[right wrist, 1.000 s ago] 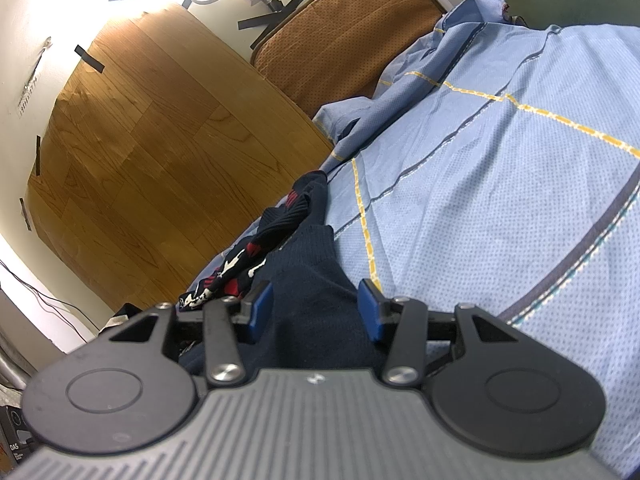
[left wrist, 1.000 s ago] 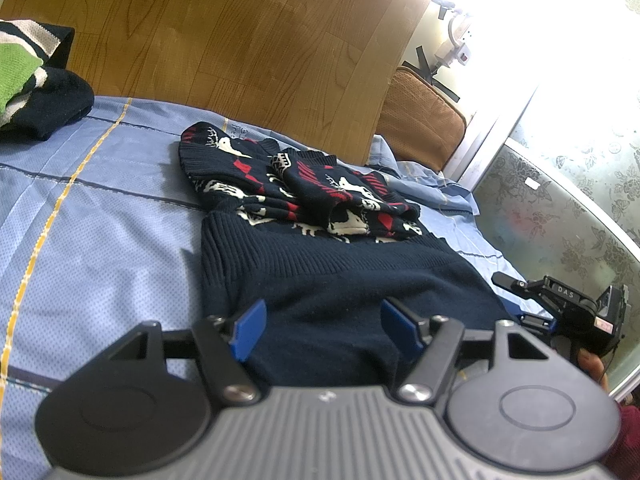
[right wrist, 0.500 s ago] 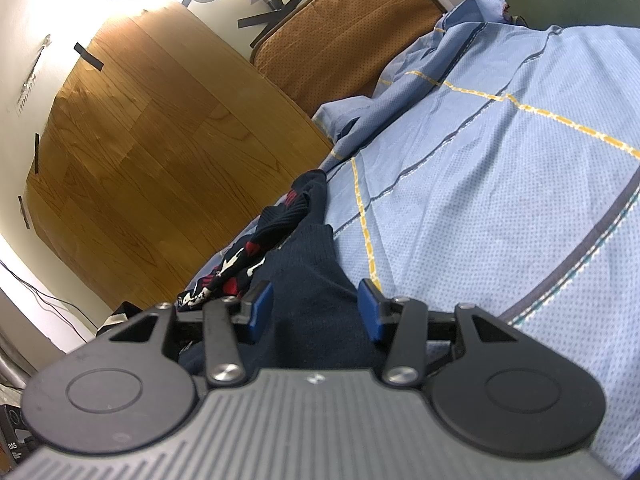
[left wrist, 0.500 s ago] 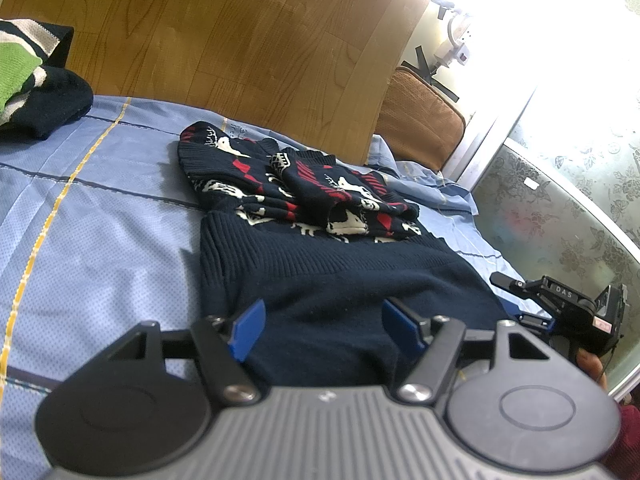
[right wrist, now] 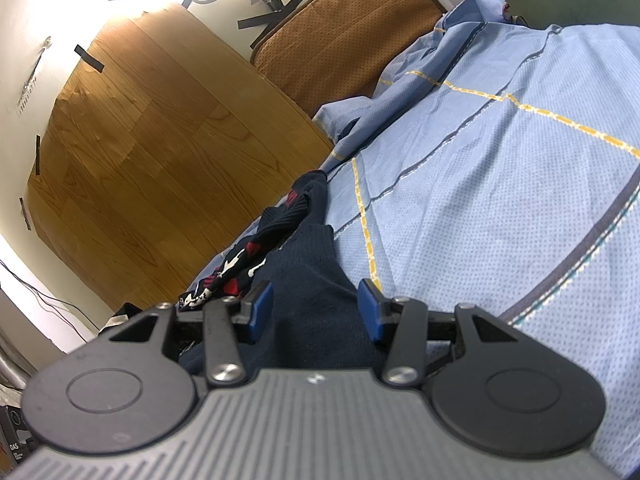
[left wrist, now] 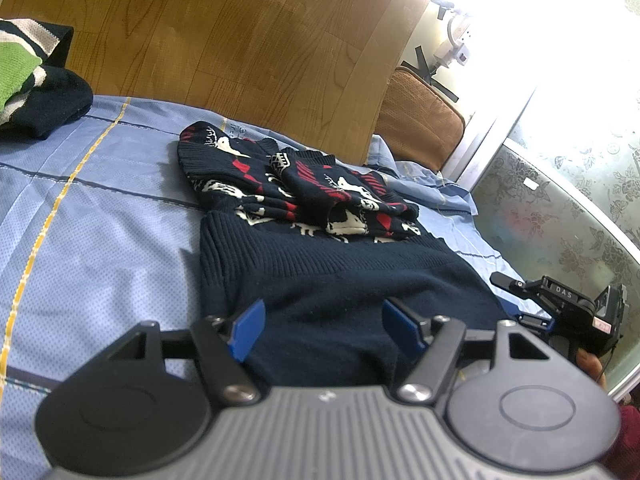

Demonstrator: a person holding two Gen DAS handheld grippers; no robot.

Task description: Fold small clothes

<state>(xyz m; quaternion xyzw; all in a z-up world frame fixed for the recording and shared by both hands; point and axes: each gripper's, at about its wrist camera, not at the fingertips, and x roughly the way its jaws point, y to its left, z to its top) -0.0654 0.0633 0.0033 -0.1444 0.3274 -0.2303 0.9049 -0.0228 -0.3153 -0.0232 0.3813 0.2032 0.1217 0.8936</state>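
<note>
A navy knit sweater [left wrist: 328, 280] with a red and white pattern across its chest lies flat on the blue bedsheet [left wrist: 100, 220], its sleeves folded in over the patterned part. My left gripper [left wrist: 324, 328] is open over the plain near hem, blue pads wide apart, with fabric showing between them. The right gripper [left wrist: 516, 300] sits at the sweater's right edge, held by a hand. Seen from the right wrist, the right gripper [right wrist: 314, 308] is open, with the navy sweater [right wrist: 316, 280] lying between its pads and running away from it.
A pile of green, white and dark clothes [left wrist: 32, 92] sits at the far left of the bed. A wooden board [left wrist: 240, 40] and a brown cushion [left wrist: 420, 128] stand behind it. A patterned glass panel [left wrist: 580, 220] borders the right. Bare sheet [right wrist: 500, 200] spreads beside the sweater.
</note>
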